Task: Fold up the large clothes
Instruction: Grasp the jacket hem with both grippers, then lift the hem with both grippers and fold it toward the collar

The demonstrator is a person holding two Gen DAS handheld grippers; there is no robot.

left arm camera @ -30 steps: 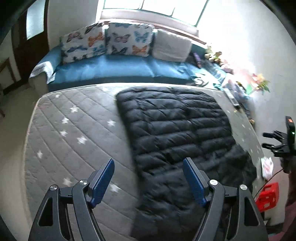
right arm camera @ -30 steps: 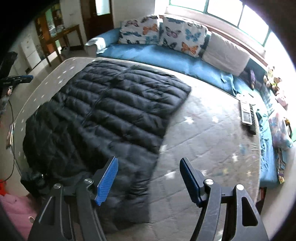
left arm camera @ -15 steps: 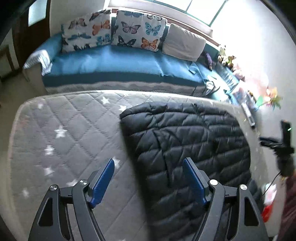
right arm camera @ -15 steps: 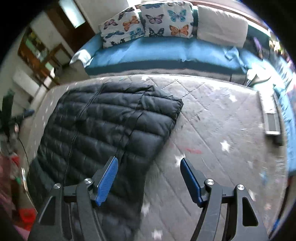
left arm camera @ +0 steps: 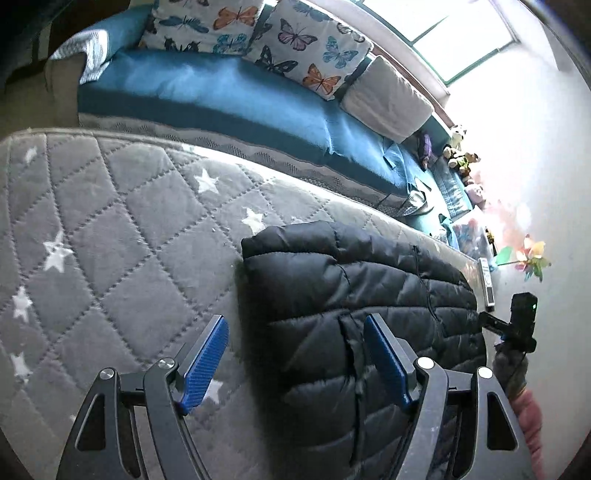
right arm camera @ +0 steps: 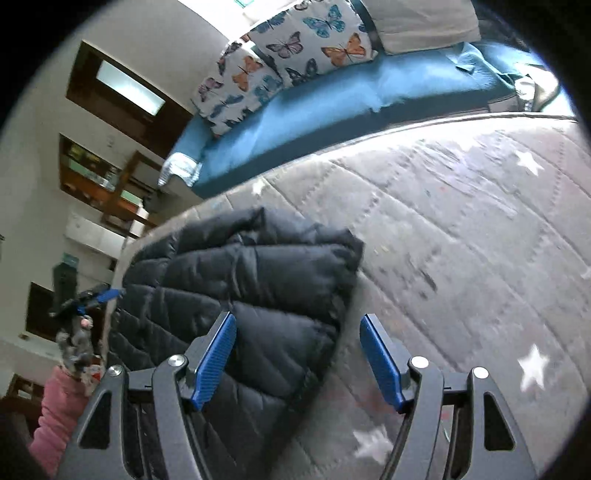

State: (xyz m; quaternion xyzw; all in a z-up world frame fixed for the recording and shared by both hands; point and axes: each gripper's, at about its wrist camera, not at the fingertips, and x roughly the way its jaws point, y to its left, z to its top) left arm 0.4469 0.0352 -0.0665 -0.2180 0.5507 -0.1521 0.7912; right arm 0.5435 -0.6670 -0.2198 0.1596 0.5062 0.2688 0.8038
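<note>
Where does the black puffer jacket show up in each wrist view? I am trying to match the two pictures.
Left wrist view: black puffer jacket fills the lower centre and right, its edge between the open fingers.
Right wrist view: the jacket lies lower left to centre, its edge between the open fingers.
Shared landmark: the butterfly pillows on the blue sofa.

A blue sofa [left arm camera: 229,92] is running along the far side of the grey star-quilted mattress [left arm camera: 110,229]. Butterfly cushions [left arm camera: 299,48] and a plain pale cushion [left arm camera: 388,99] are leaning on the sofa's back. Above the sofa a window [left arm camera: 454,33] is letting in strong daylight, washing out the white wall [left arm camera: 535,155] beside it. Past the sofa's other end, dark wooden shelves [right arm camera: 99,177] are standing against a pale wall.
</note>
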